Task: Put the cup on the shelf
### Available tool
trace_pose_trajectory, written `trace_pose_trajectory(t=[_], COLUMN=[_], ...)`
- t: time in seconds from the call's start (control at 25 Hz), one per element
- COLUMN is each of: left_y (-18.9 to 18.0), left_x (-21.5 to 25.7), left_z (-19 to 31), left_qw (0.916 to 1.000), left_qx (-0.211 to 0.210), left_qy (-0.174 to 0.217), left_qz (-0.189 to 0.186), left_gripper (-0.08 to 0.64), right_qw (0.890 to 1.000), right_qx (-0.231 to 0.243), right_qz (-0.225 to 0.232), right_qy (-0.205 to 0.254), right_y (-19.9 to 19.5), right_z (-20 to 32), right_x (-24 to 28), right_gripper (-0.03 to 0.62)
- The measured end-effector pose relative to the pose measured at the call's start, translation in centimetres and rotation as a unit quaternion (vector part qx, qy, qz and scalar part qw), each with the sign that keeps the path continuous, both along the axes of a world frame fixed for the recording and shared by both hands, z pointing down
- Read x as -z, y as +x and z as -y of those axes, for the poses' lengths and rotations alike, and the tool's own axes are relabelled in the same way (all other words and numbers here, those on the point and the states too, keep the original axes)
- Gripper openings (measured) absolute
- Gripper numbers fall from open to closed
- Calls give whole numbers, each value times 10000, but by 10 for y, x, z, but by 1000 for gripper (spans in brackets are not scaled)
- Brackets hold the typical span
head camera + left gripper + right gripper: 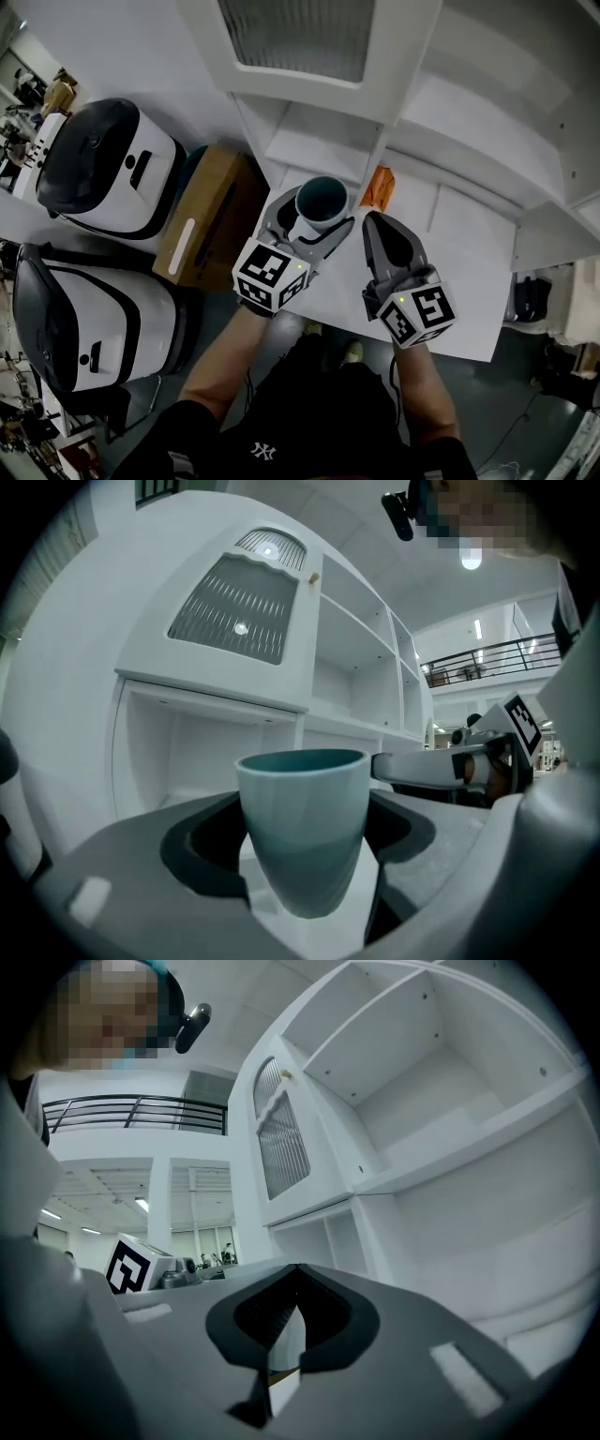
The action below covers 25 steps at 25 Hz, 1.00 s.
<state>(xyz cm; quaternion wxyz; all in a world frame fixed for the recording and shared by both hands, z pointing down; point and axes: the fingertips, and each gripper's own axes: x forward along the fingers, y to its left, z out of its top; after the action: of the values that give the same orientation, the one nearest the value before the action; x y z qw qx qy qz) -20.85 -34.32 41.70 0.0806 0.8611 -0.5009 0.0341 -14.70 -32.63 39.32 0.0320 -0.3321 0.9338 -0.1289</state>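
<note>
Cup (302, 827), likely light, rigid and slick, is sitting clamped mid-wall in the left hand-held gripper (314, 219), while the right hand-held gripper (377, 225) is hanging closed and empty.

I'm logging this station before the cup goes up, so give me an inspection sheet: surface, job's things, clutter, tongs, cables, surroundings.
Surface: white counter at the foot of the shelf, mostly bare.
Job's things: teal cup, upright, held in front of the white shelf, whose open compartments face it.
Clutter: one orange item on the counter by a shelf upright, too small to identify.
Tongs: left tongs shut on the cup; right tongs shut, nothing between them.
Cables: nothing seen.
Surroundings: two white-and-black appliances and a cardboard box to the left of the counter.
</note>
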Motion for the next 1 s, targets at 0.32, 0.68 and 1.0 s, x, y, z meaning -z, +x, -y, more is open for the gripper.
trace_pose_trajectory(t=[0.32,0.68,1.0], left_y=[-5,-11,-17], left_x=[-11,-23,-34], left_z=[49,95,131], left_qw=[9991,9968,9975], left_qx=[-381,-701,-558], left_qy=[162,368,416], left_qz=[-25,-92,104], left_gripper=[374,374,374], right_qw=[9993,9978,9976], right_qx=[-370,-668,-686], right_qz=[45,-44,-51], right_qy=[8,5,39], right_y=[-12,-16,-24], right_z=[31,58,71], right_x=[-10,-25,-37], right_gripper=[9,9,9])
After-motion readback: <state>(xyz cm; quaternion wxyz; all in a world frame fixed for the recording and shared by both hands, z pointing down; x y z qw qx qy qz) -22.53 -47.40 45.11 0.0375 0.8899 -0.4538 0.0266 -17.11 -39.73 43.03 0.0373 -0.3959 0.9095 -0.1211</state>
